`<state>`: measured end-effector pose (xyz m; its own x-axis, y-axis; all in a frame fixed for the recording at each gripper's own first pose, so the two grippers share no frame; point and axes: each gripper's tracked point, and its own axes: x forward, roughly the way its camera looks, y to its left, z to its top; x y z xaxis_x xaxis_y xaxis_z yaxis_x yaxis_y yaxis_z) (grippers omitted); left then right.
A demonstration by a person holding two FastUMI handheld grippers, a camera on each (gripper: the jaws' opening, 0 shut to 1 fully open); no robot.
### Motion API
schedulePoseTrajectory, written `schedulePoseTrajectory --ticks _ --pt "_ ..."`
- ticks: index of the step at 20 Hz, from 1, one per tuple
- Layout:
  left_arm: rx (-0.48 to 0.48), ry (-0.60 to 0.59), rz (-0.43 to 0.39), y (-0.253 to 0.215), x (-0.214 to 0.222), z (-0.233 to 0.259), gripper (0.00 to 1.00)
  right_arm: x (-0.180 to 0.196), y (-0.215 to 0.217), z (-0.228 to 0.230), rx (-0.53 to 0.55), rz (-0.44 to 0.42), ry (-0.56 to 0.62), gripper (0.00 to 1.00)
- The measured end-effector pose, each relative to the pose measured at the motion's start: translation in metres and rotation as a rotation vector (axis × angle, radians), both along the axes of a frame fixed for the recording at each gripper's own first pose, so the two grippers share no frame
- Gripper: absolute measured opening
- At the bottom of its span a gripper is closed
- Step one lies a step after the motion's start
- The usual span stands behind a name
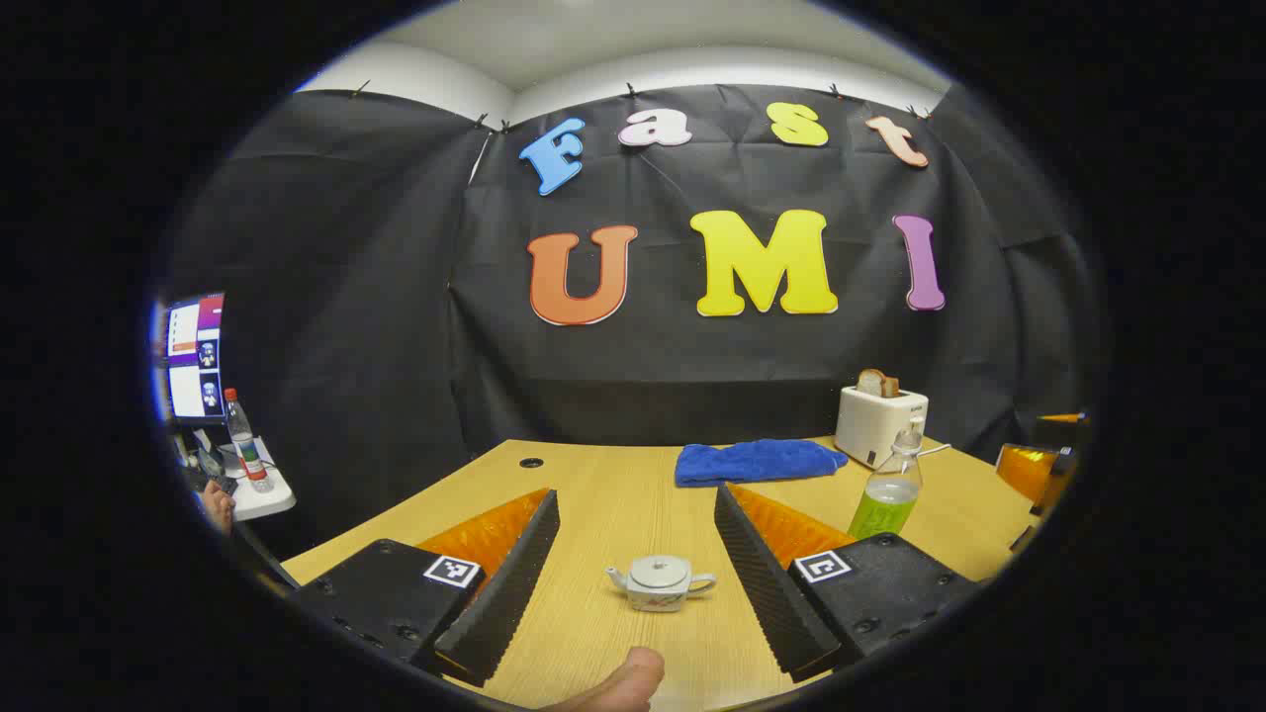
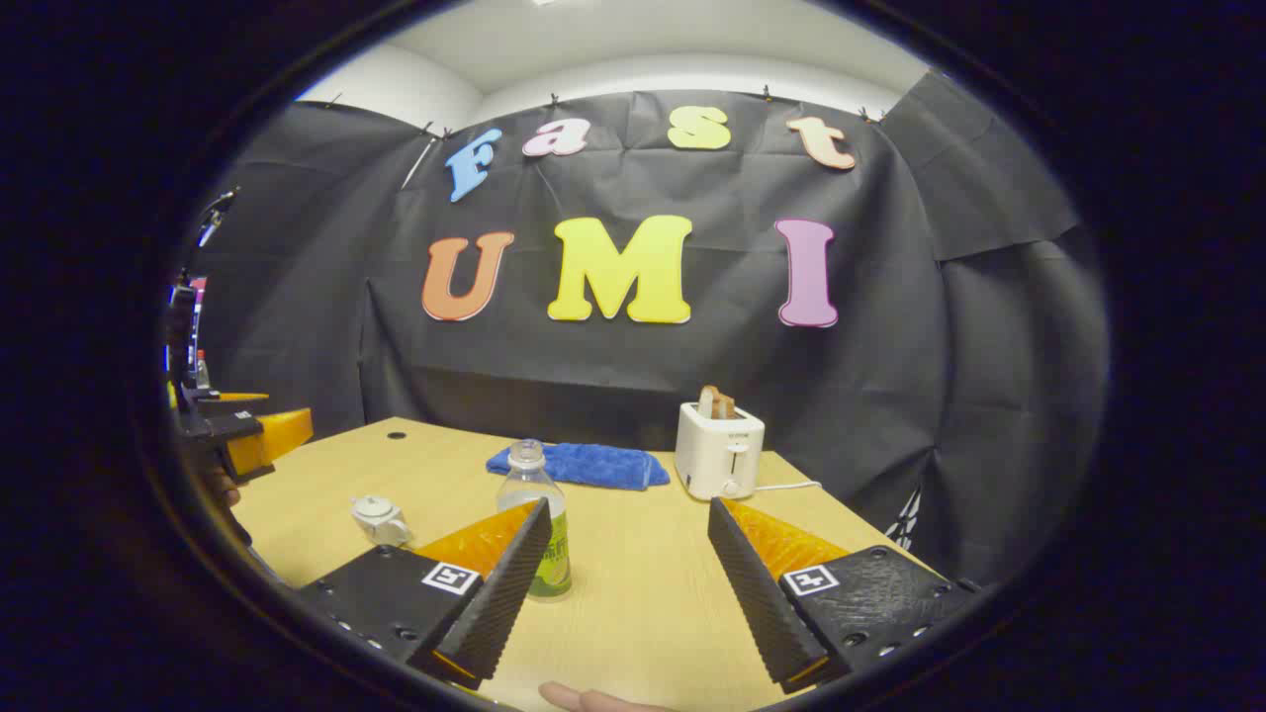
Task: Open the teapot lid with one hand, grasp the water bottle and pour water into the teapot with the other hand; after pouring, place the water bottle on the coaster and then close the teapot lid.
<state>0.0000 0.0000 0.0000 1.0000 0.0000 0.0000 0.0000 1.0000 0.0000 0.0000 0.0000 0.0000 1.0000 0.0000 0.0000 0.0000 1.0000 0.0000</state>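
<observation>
The left gripper [image 1: 638,569], spread wide and empty, faces the lidded teapot [image 1: 661,581] centred between its fingers, while the equally wide, empty right gripper [image 2: 628,583] has the upright water bottle [image 2: 534,519] left of centre.

Left gripper [image 1: 637,554] and right gripper [image 2: 625,574] look alike — black textured housings dotted with screws, each carrying square black-and-white markers, with ribbed wedge fingers [image 1: 495,603] backed by translucent orange panels.
</observation>
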Motion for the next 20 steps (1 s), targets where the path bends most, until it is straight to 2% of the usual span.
schedulePoseTrajectory --ticks 1,2,7,8,10,15,17,20 --pt "0.002 -0.005 0.01 0.002 -0.002 0.0 0.99 -0.002 0.002 0.003 0.003 0.006 -0.005 0.98" --pt "0.0 -0.012 0.001 0.001 -0.003 0.002 0.99 -0.003 0.004 0.003 0.003 0.013 -0.01 0.95" --pt "-0.017 -0.01 -0.023 -0.005 -0.003 0.001 0.99 -0.003 0.007 -0.002 0.005 0.014 0.01 0.95" --pt "-0.021 -0.009 -0.031 -0.006 -0.003 0.001 0.99 -0.002 0.01 -0.003 0.017 0.022 0.017 0.98" --pt "-0.021 -0.017 -0.044 -0.007 -0.004 0.002 0.99 0.001 0.01 -0.006 0.008 0.016 0.028 0.95" --pt "-0.018 -0.027 -0.069 -0.012 -0.002 0.002 0.99 0.004 0.015 -0.011 -0.001 0.029 0.042 0.96" --pt "-0.012 -0.025 -0.068 -0.011 -0.001 0.001 0.99 0.004 0.016 -0.013 -0.004 0.033 0.047 0.98" --pt "-0.012 -0.019 -0.064 -0.011 0.002 -0.002 0.99 0.005 0.015 -0.013 -0.005 0.031 0.045 0.95"
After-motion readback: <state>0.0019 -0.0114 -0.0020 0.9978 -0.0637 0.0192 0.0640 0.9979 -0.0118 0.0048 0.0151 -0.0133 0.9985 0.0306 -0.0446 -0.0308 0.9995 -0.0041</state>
